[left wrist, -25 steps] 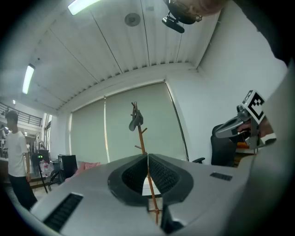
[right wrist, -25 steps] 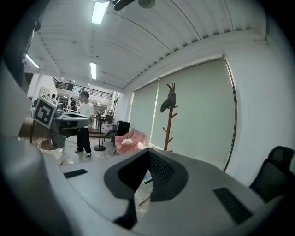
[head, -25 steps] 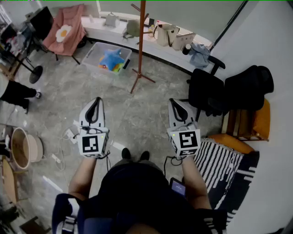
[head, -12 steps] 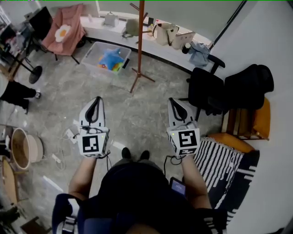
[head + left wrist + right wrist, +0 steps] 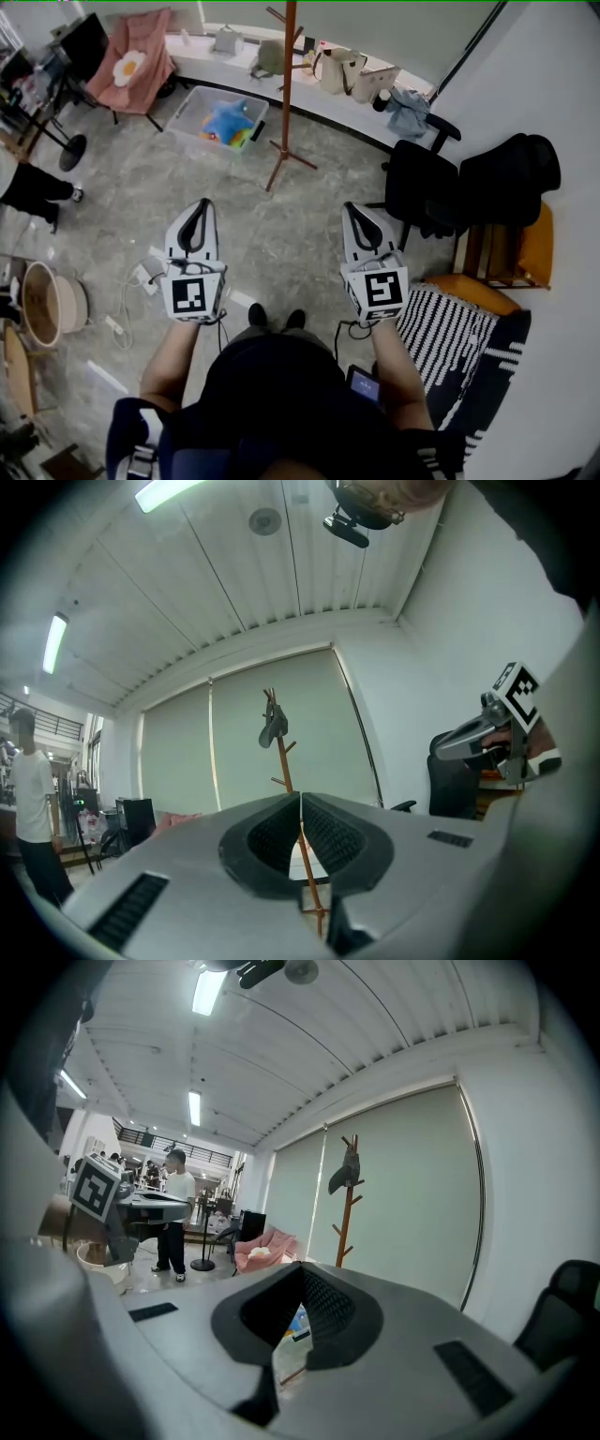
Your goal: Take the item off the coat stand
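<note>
Two empty tongs faced a coat stand [image 5: 289,94].
The left tongs [image 5: 198,208] and right tongs [image 5: 356,212], both pinched closed, were well short of it; open floor [image 5: 281,234] lay between.

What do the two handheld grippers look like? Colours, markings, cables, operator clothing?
Both alike: left gripper and right gripper have light grey tapered shells with black ribbed pads. Each carries a white cube with black square markers. A thin black cable trails from the right one. The person wears a dark top; forearms unsleeved.
</note>
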The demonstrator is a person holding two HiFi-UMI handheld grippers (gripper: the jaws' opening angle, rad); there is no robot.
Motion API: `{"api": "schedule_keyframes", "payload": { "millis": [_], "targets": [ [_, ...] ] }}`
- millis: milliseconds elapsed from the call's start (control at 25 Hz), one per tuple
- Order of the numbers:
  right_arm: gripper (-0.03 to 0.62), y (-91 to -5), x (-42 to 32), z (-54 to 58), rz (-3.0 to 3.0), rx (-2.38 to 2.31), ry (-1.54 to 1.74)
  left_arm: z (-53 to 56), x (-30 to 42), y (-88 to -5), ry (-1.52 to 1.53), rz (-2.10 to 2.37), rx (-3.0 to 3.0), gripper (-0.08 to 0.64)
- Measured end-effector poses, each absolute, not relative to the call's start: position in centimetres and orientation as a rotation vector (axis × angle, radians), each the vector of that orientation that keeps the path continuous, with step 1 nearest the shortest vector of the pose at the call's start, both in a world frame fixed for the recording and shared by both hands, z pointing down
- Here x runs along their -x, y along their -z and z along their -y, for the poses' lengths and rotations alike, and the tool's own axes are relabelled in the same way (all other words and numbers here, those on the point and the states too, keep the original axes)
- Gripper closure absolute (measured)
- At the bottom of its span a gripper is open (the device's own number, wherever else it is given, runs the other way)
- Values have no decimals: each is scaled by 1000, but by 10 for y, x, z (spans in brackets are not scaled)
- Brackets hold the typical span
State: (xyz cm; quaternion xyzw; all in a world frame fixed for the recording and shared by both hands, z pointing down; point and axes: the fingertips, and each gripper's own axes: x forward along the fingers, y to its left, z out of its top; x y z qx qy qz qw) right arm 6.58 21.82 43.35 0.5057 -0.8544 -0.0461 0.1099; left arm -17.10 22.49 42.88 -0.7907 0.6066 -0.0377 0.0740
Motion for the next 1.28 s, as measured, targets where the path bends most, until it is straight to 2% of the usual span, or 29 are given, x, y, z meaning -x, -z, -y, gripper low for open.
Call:
{"api": "schedule_keyframes", "payload": {
  "millis": [360, 400, 440, 480, 600, 720, 1000, 1280],
  "targets": [
    [573, -432, -70, -223, 2511, -1481, 139, -223, 161, -430, 77, -1781, 2433, 531],
    [574, -431, -70, -223, 2516, -1481, 137, -222, 159, -429, 65, -1772, 2443, 495],
    [573, -431, -70, -224, 2520, -1480, 133, -222, 158, -428, 55, -1762, 2454, 398],
    [574, -431, -71, -225, 2523, -1478, 130, -222, 156, -428, 48, -1751, 2461, 348],
    [574, -432, -72, -227, 2530, -1463, 135, -222, 153, -424, 43, -1724, 2444, 317],
    [573, -432, -73, -229, 2537, -1434, 143, -219, 152, -423, 40, -1725, 2453, 255],
    [573, -422, -89, -228, 2590, -1414, 165, -204, 137, -418, 38, -1708, 2475, 204],
    [574, -423, -109, -214, 2615, -1375, 171, -180, 118, -413, 46, -1696, 2473, 193]
  ]
}}
